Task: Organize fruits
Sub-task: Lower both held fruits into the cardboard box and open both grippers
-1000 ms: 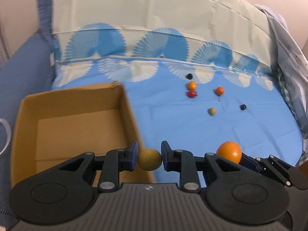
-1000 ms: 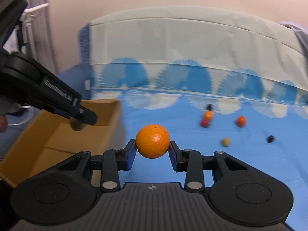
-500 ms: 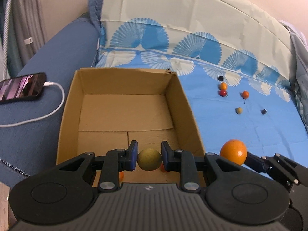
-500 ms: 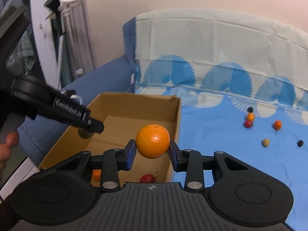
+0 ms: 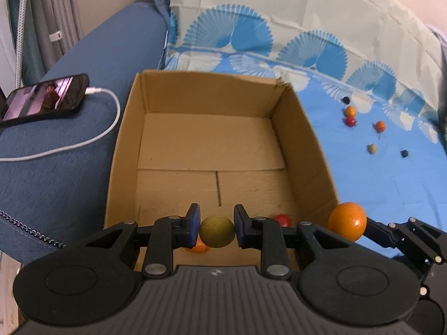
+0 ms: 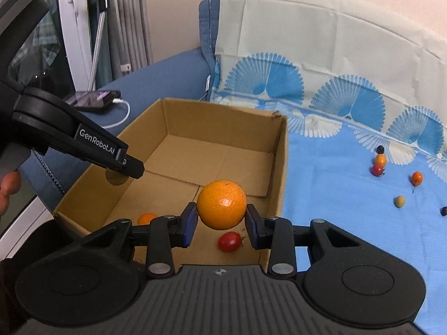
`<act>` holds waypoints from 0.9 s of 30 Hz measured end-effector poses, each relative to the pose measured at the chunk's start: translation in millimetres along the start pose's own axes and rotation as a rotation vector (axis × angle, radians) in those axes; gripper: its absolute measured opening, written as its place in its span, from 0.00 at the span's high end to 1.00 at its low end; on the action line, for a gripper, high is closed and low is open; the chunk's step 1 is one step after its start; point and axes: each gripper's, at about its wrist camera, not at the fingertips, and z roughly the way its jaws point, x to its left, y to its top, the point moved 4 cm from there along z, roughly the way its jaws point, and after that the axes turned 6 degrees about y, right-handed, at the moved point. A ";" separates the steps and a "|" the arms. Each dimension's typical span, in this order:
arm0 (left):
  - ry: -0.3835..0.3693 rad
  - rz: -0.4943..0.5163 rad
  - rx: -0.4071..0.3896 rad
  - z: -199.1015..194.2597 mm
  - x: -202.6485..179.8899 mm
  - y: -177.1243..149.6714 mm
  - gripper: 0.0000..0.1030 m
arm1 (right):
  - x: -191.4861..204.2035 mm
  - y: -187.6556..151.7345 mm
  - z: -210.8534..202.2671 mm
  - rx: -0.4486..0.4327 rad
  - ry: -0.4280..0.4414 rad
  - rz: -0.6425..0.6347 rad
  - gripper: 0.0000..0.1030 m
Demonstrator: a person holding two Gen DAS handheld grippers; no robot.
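We are in a home, in a living room or bedroom. We see a blue upholstered sofa [image 5: 92, 55] draped with a sheet [image 5: 279, 28] printed with blue fans, a phone [image 5: 44, 99] charging on the sofa arm by a white cable [image 5: 111, 122], and grey curtains [image 6: 128, 19] against a plain wall. A cardboard box [image 5: 212, 89] sits on the seat.

A round orange [image 6: 221, 204] and a dull yellow-green fruit [image 5: 217, 231] hang over the open cardboard box [image 5: 125, 128]; inside lie a red tomato [image 6: 229, 241] and a small orange fruit [image 6: 147, 219]; six small fruits, perhaps berries [image 5: 349, 110], dot the blue cloth
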 end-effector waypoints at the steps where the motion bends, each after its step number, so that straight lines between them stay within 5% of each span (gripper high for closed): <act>1: 0.005 -0.002 0.007 3.5 1.4 -0.7 0.72 | 0.9 -0.4 3.5 0.007 0.000 -0.003 0.63; 27: 0.089 0.018 0.162 84.7 13.3 -13.1 0.72 | 5.9 -13.8 67.3 0.148 0.015 -0.076 0.63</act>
